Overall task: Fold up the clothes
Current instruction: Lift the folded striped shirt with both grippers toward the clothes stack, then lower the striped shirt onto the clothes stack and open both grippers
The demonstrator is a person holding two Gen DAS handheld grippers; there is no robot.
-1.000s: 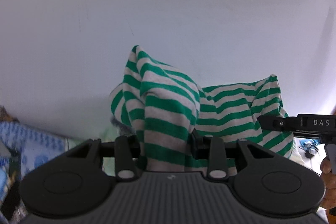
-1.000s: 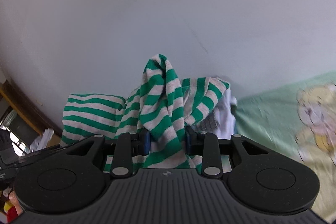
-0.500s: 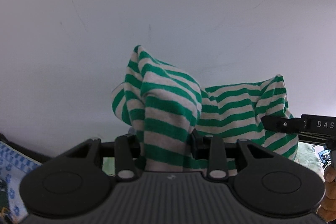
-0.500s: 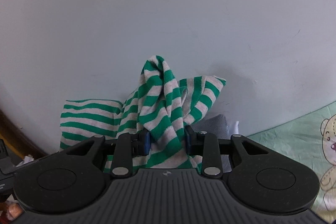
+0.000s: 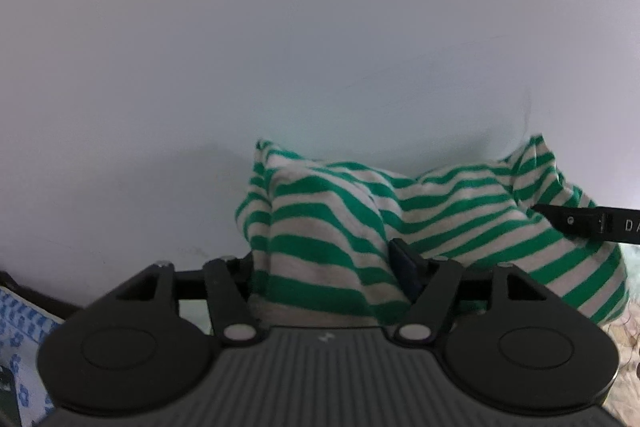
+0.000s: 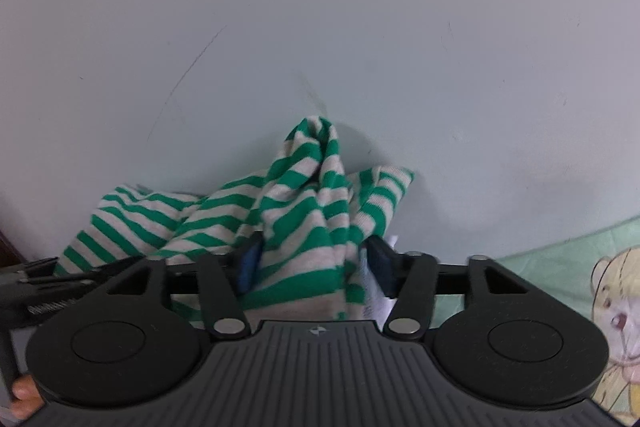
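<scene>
The green-and-white striped garment (image 5: 332, 227) hangs bunched in front of a pale wall (image 5: 280, 47), draped over and between the jaws of both tools, with a green bed sheet (image 6: 552, 267) printed with a cartoon bear showing low on the right. As a judgement, the folding is at an early or middle stage: the cloth is gathered in loose humps, no flat, squared fold shows, and it looks about to be let go onto the bed, with smoothing and folding left to do. The left hand-held gripper (image 5: 324, 267) has just been opening; its jaws stand fairly wide with a fold of cloth between them, the dark right pad apparently clear of it. The right hand-held gripper (image 6: 312, 259) has likewise just been opening, its blue pads spread, with cloth lying loosely between them and not pinched.
</scene>
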